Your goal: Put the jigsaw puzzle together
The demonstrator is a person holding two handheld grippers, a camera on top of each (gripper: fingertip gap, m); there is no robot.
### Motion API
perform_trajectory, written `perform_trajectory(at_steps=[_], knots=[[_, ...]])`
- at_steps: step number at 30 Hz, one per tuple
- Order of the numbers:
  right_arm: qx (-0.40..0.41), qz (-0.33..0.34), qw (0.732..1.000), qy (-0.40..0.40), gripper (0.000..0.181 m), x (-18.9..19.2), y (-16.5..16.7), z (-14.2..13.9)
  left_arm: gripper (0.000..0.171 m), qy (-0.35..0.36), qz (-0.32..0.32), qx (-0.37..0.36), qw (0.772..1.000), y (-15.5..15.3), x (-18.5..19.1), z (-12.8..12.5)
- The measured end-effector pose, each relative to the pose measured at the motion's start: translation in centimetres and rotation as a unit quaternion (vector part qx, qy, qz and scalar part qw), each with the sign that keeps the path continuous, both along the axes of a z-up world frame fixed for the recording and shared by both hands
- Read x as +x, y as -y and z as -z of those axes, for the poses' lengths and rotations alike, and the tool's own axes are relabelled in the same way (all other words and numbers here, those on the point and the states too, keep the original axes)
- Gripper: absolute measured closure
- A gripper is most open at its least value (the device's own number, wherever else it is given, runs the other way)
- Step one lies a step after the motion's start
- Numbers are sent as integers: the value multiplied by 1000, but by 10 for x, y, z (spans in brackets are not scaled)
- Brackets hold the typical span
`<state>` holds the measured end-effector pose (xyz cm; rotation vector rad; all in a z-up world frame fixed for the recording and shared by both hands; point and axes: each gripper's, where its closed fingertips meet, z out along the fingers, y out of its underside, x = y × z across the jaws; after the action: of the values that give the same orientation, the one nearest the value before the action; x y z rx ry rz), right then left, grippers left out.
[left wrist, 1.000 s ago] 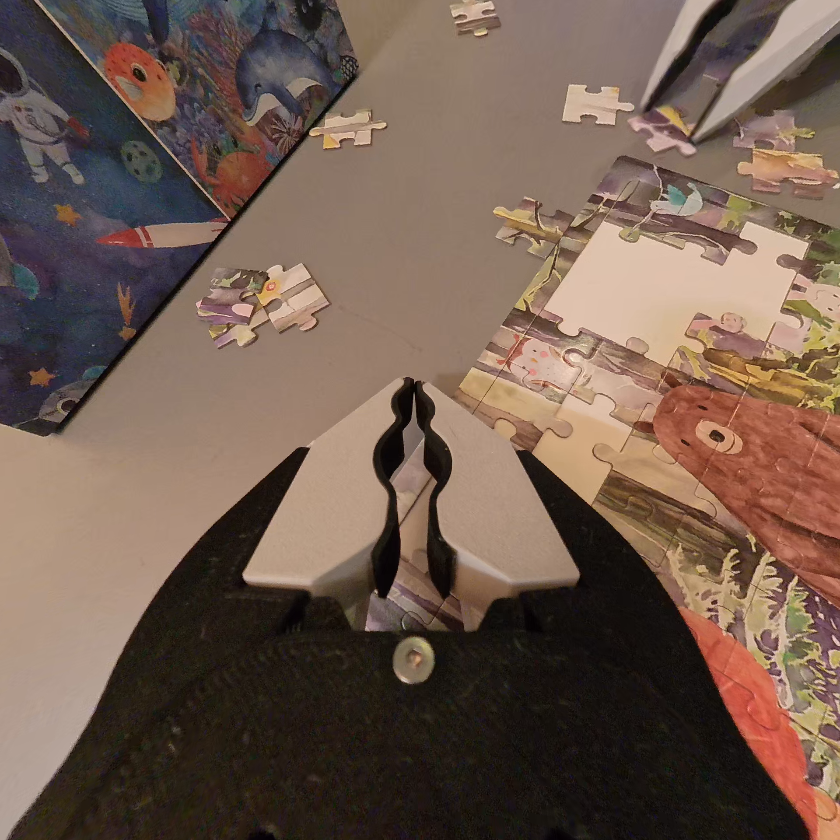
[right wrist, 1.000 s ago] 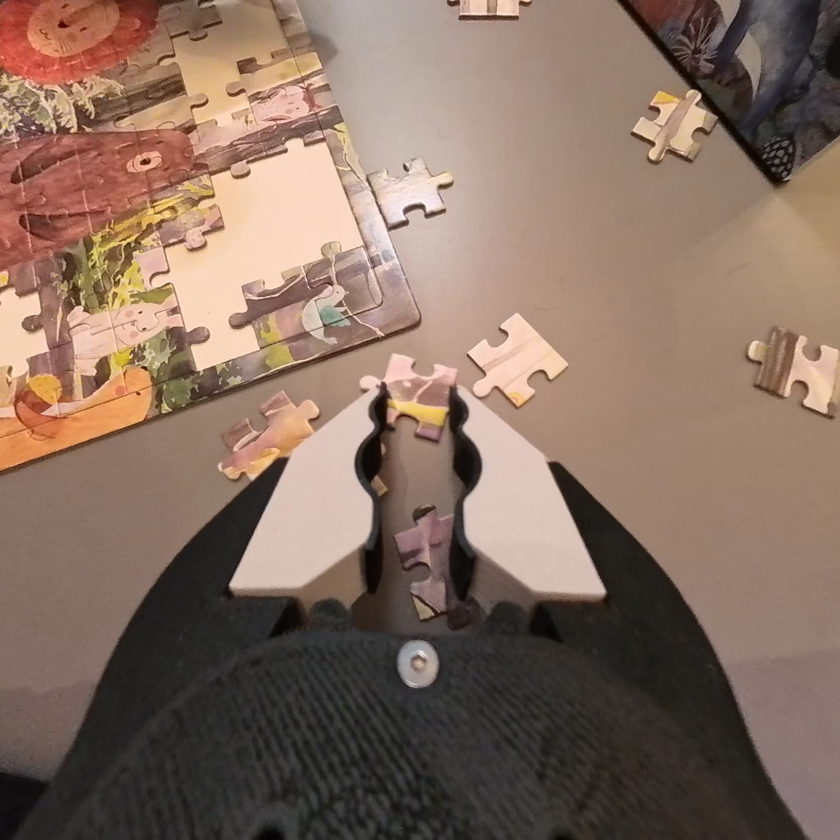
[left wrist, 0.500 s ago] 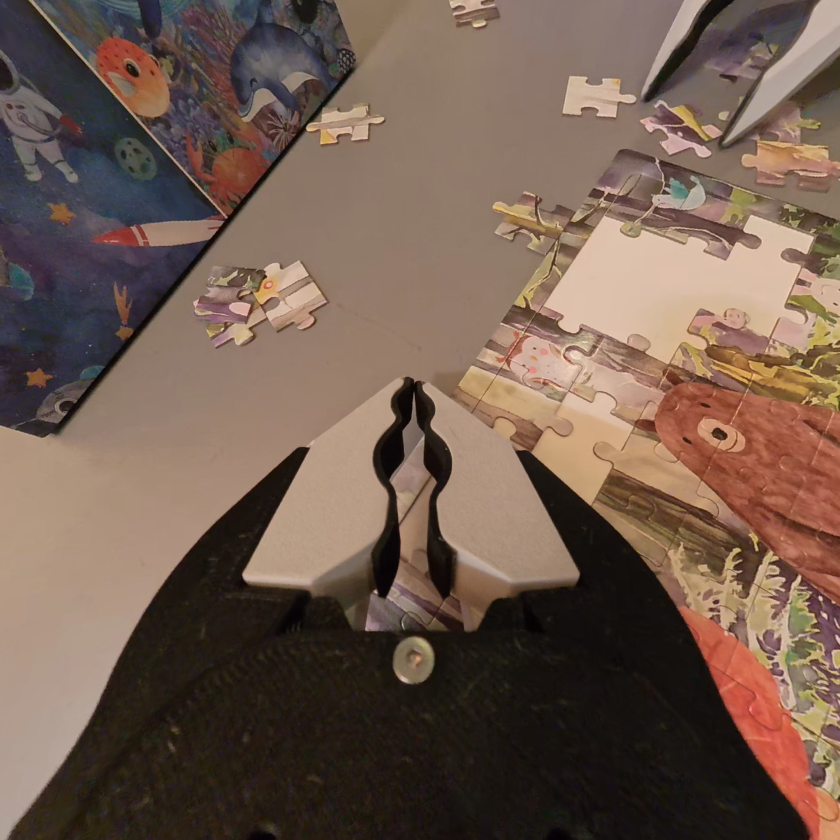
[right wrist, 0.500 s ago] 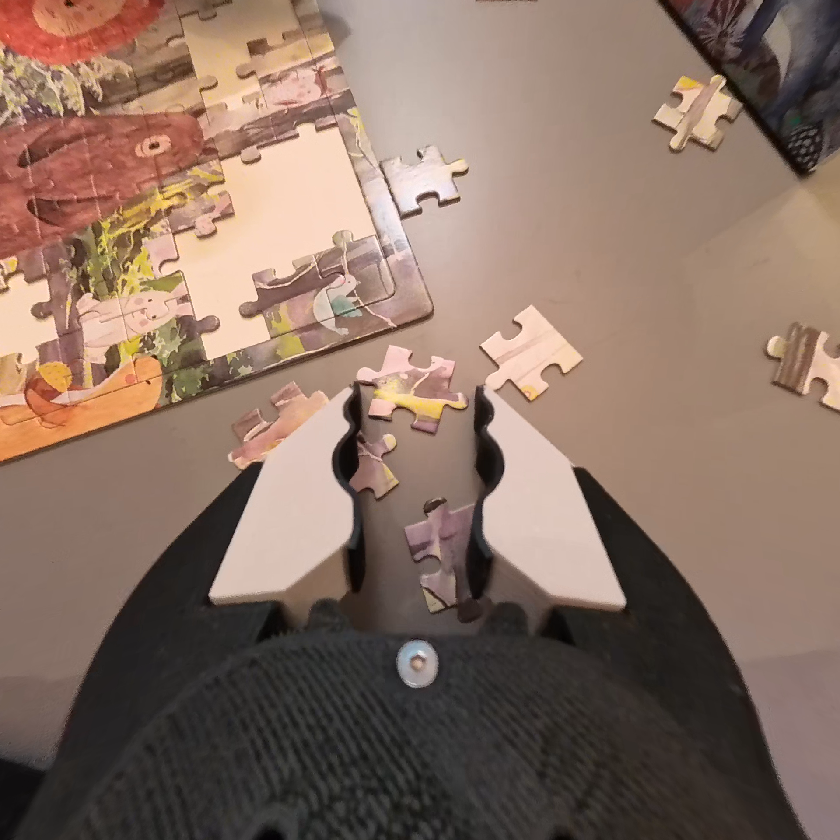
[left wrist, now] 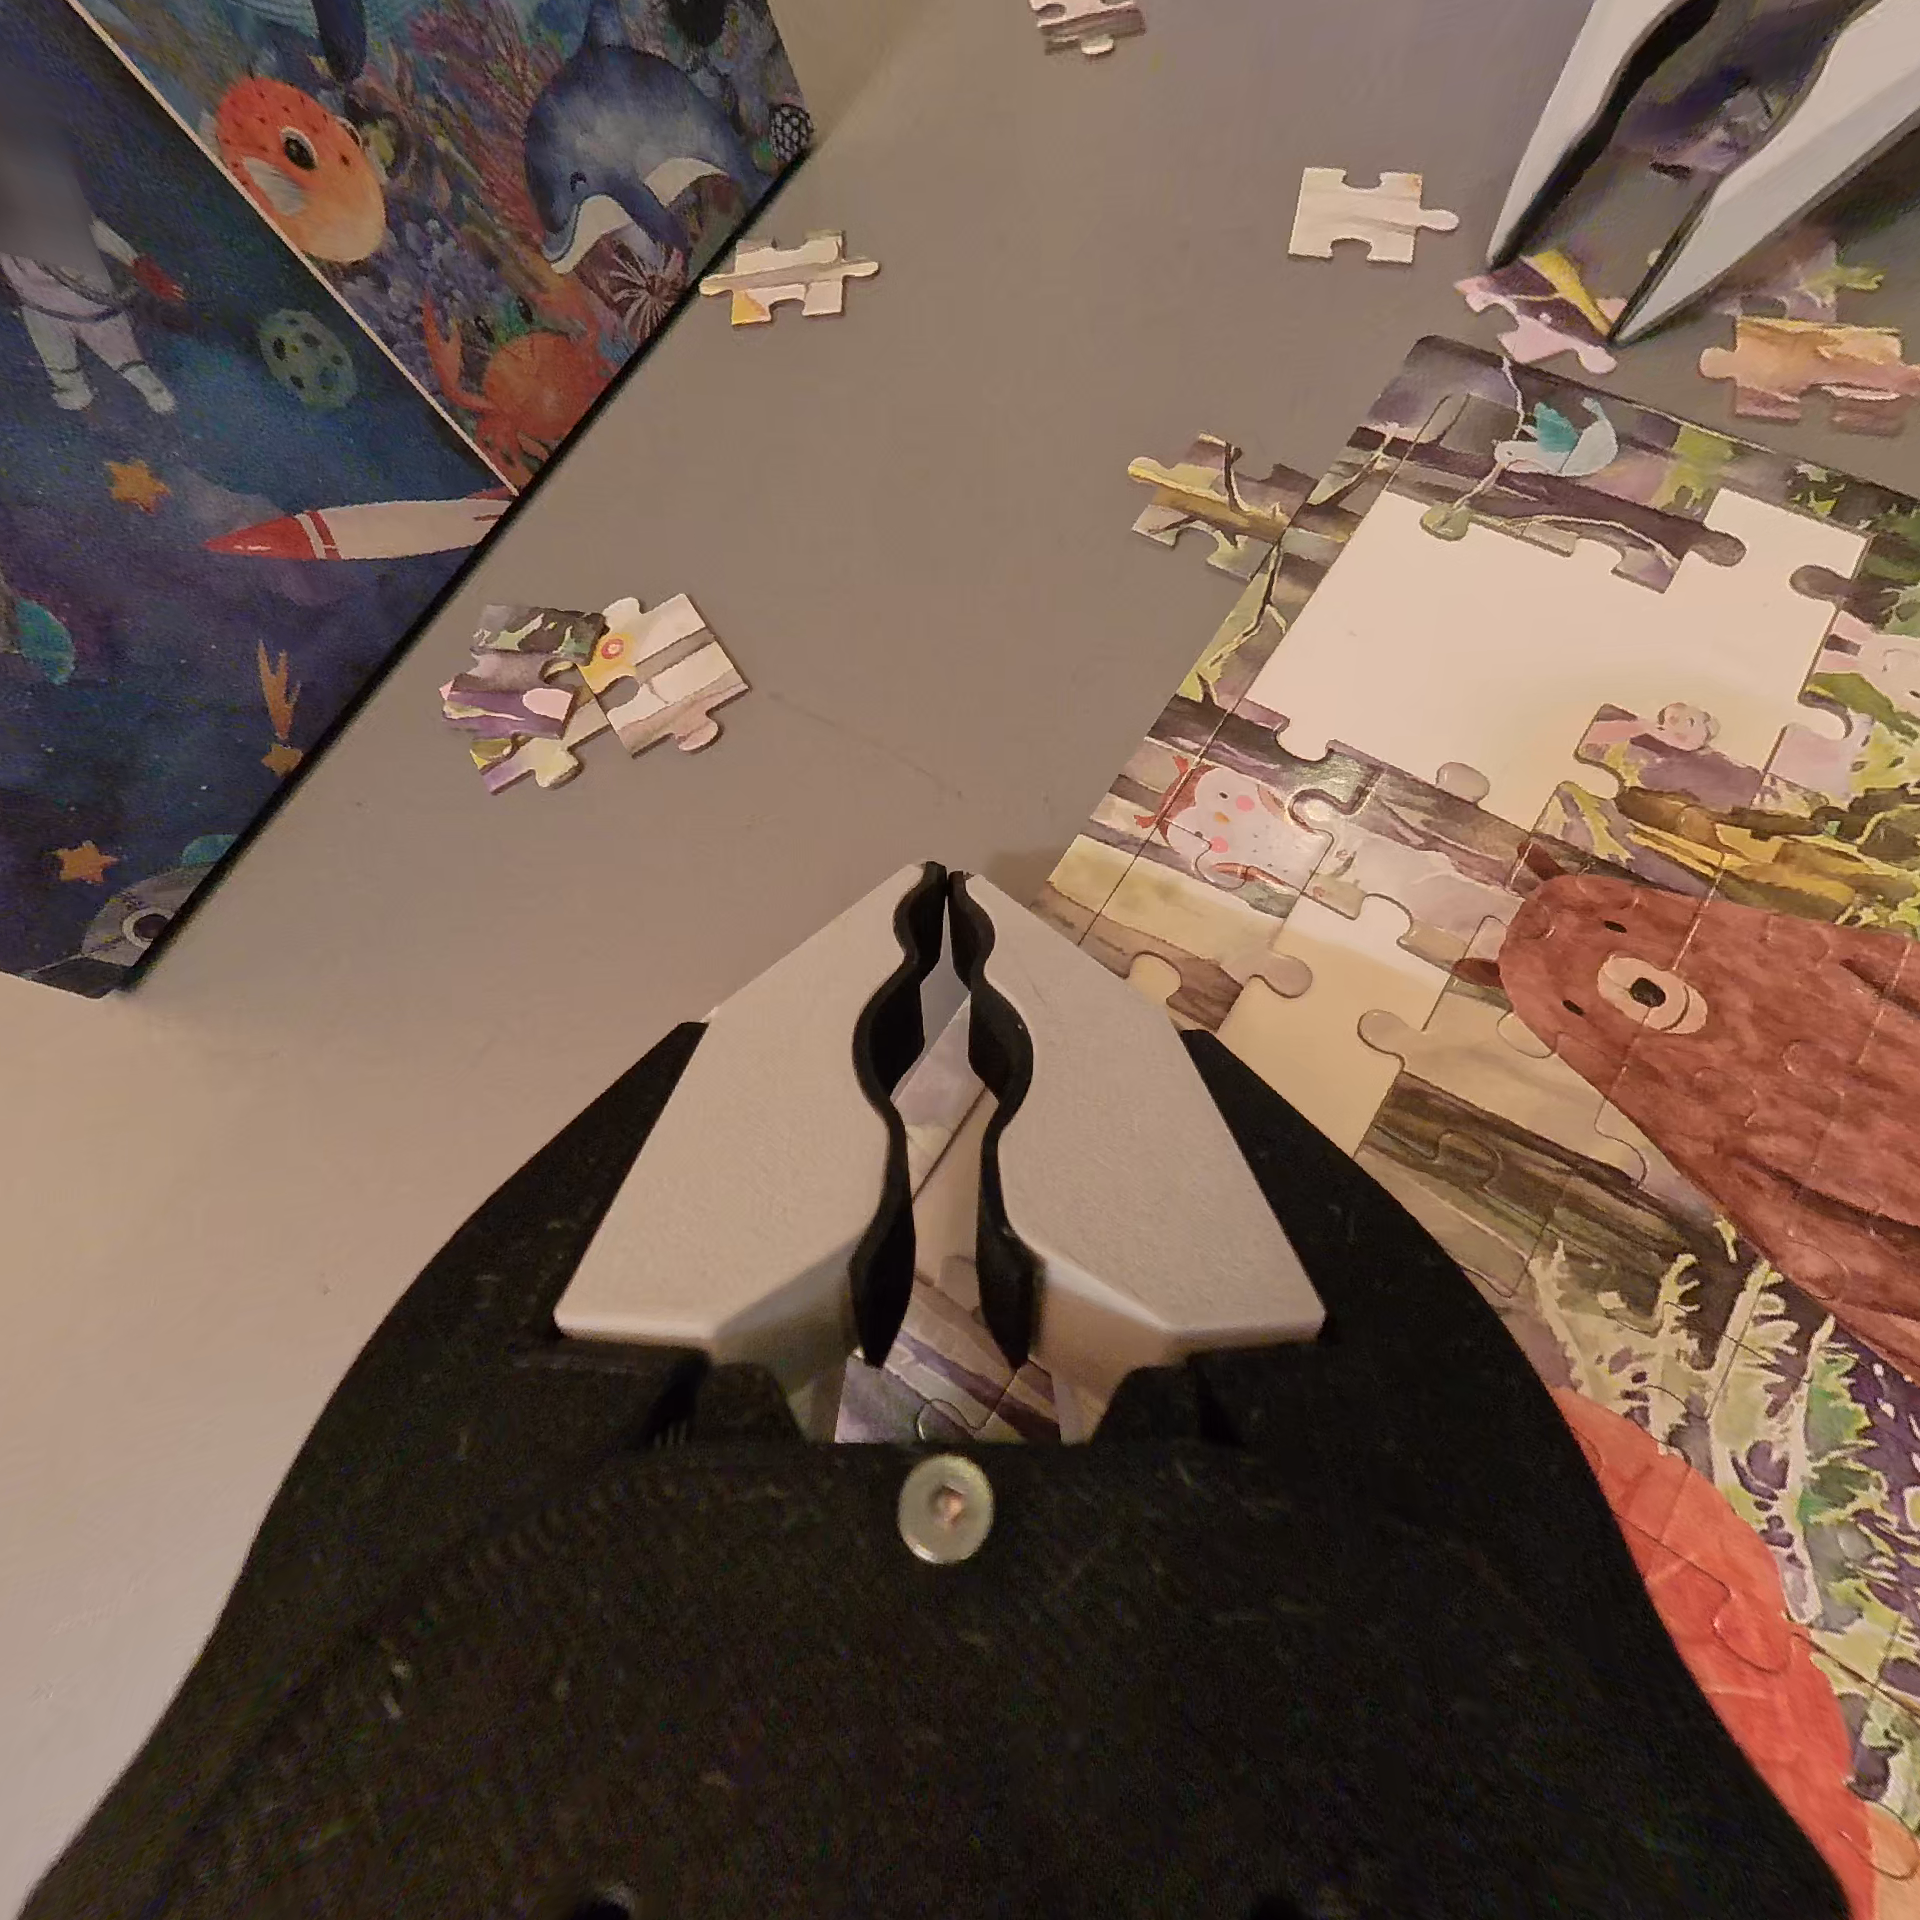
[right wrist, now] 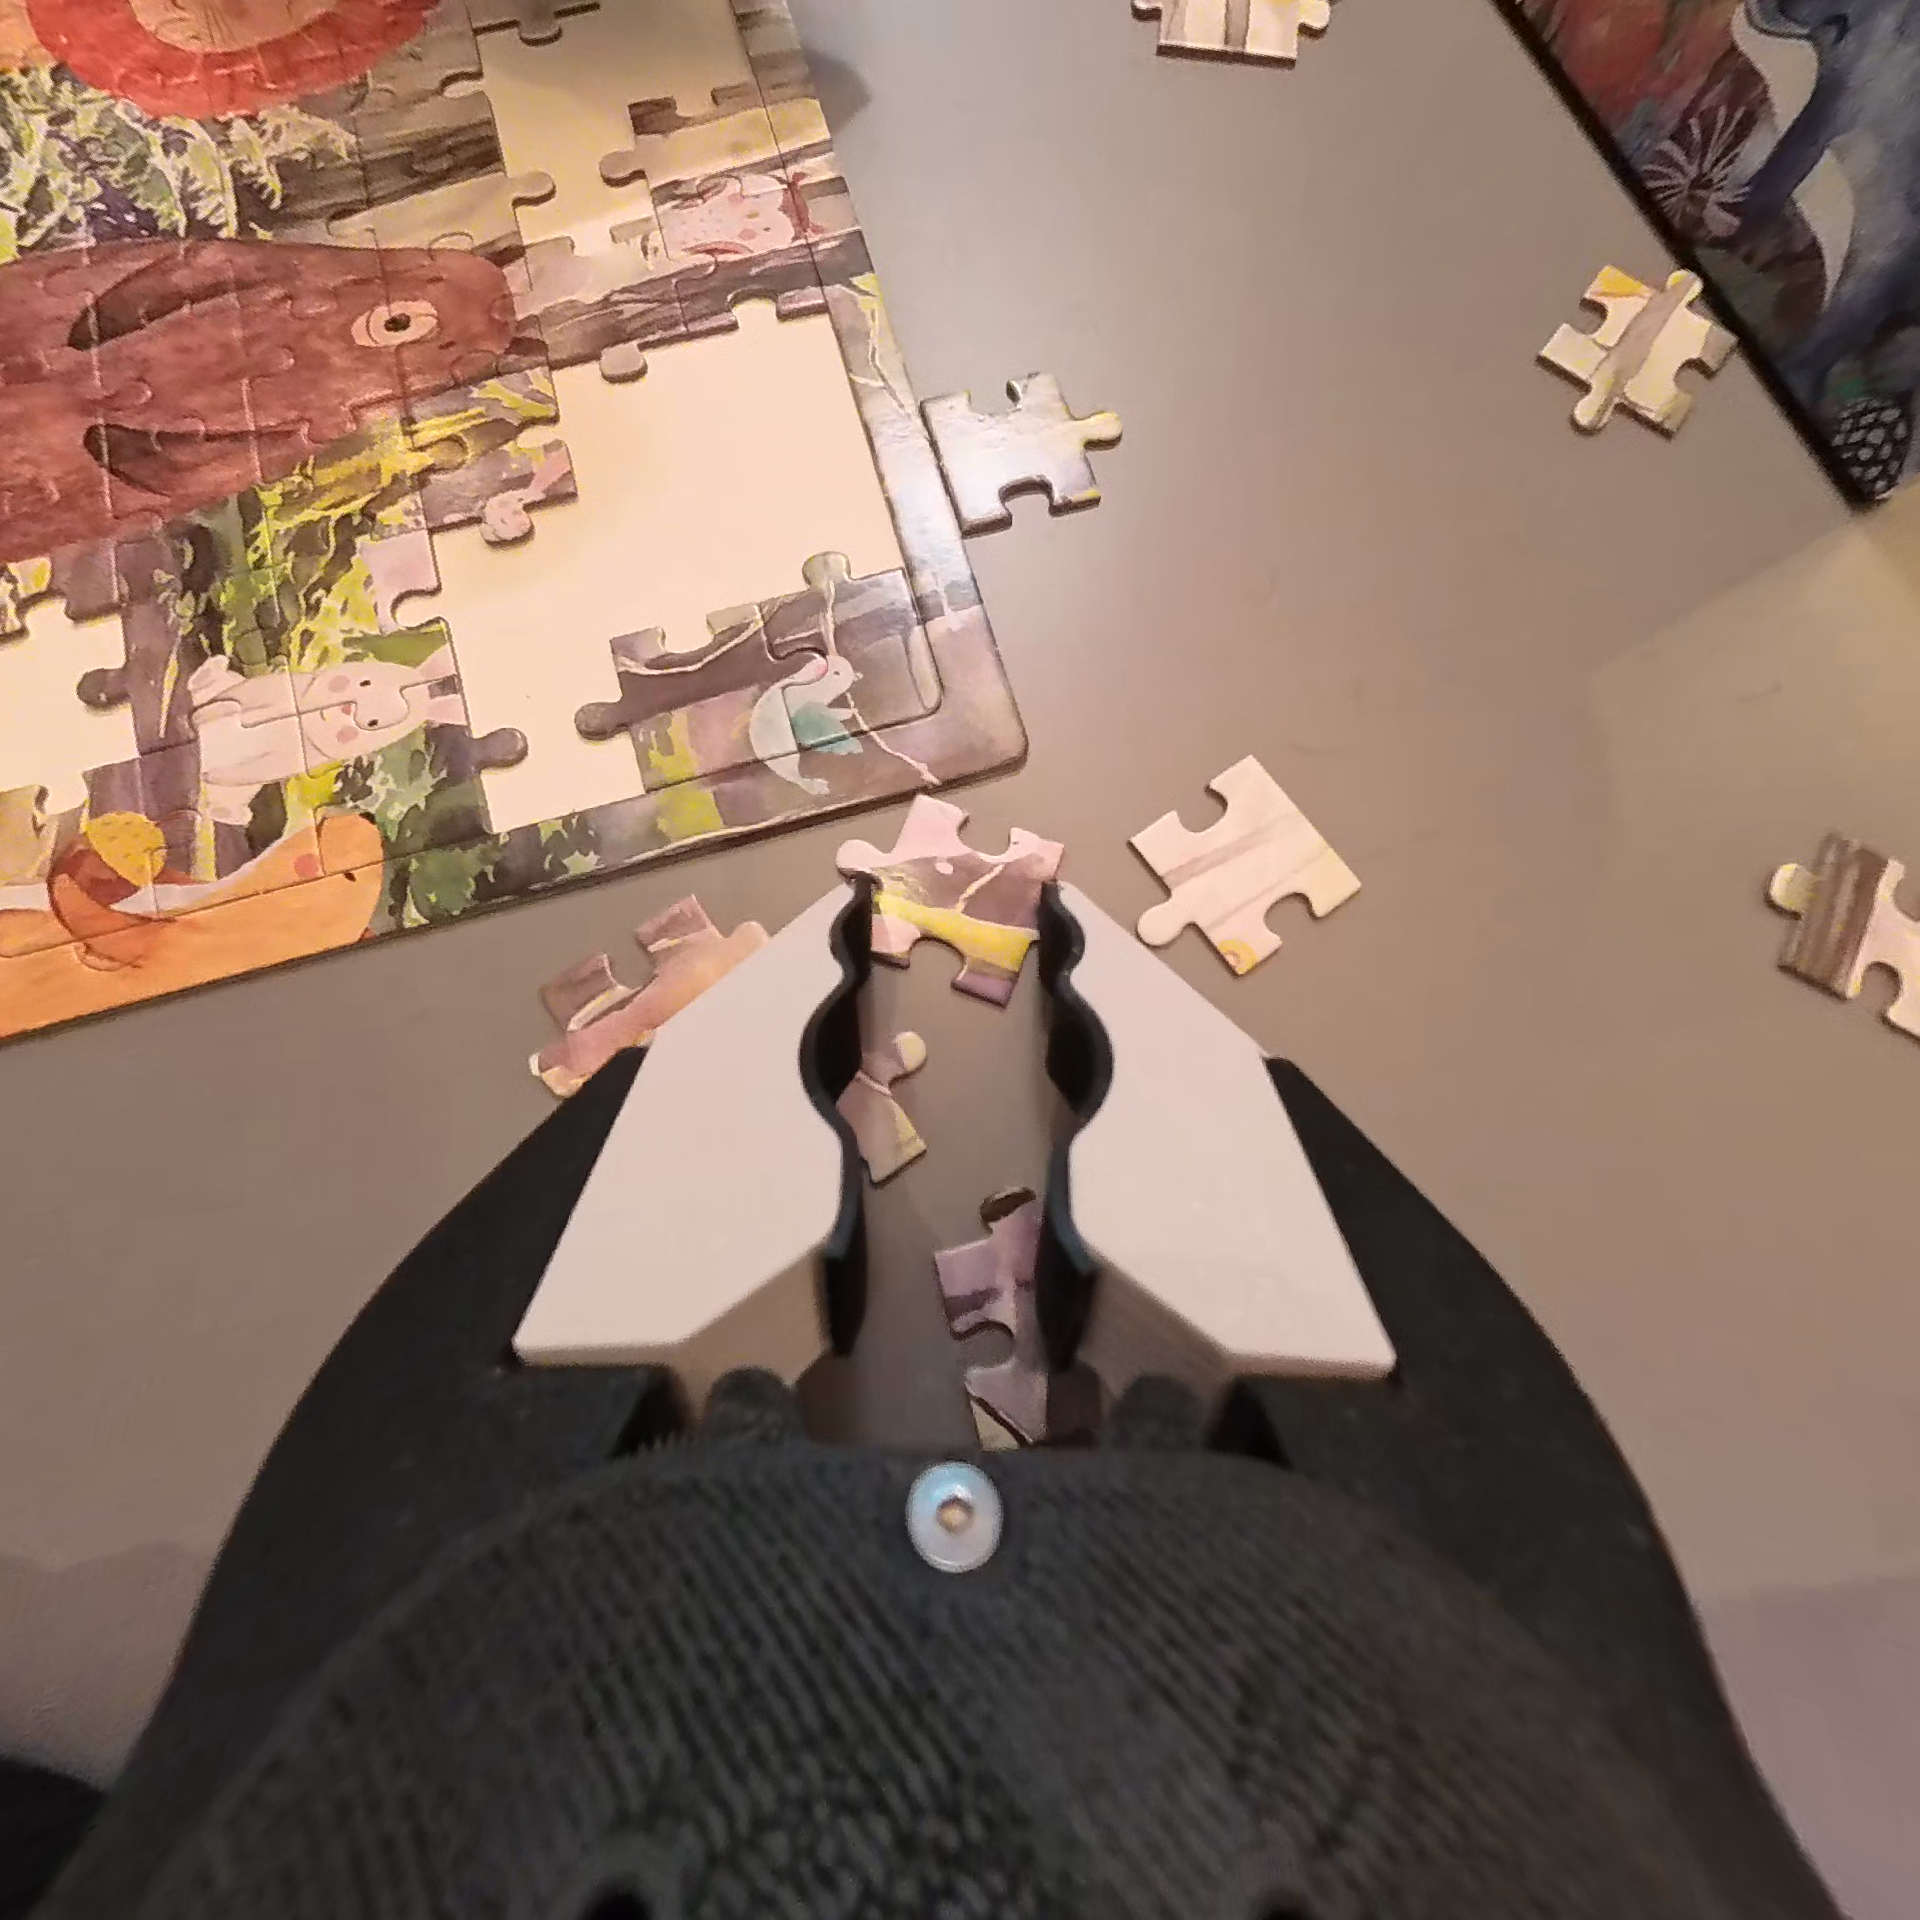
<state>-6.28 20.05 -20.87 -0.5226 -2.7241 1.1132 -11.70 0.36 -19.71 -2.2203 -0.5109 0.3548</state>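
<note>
The partly built animal jigsaw [left wrist: 1455, 644] [right wrist: 727, 457] lies on a grey mat, with bare white gaps near its corner. My right gripper [right wrist: 951, 888] is closed around a purple and yellow piece [right wrist: 966, 904] lying flat just off the jigsaw's corner. One fingertip is on each side of the piece. The left wrist view shows this gripper [left wrist: 1569, 301] at the top right, over the same piece [left wrist: 1538, 312]. My left gripper [left wrist: 948, 883] is shut and empty, over the jigsaw's near left edge.
Loose pieces lie around: a white one [right wrist: 1247, 868], a striped one [right wrist: 1860, 925], a dark one [right wrist: 1023, 452] against the jigsaw's edge, and a small cluster [left wrist: 592, 686]. Finished space [left wrist: 156, 571] and sea [left wrist: 520, 156] puzzles lie at the left. The mat ends at beige table [left wrist: 156, 1143]. The left gripper's tips are roughly 20 cm from the right gripper's.
My right gripper opened wide half a second ago, shifted slightly, and has closed back in around the purple and yellow piece. My left gripper has stayed shut and in place.
</note>
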Motion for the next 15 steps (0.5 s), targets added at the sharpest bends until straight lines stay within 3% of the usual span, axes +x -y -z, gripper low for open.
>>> perform_trajectory(at_steps=[3,4,9,15], knots=[[-3,-8,1000,-15,152,1,2,-5,171,-1,0,0,1000,0,0,0],[-10,-20,1000,-19,181,3,4,-9,171,0,1,0,1000,0,0,0],[-36,-24,998,-50,174,4,10,-26,171,-1,2,-3,1000,0,0,1],[-6,73,995,-60,151,-28,-15,-17,171,-2,2,-4,1000,-1,0,1]])
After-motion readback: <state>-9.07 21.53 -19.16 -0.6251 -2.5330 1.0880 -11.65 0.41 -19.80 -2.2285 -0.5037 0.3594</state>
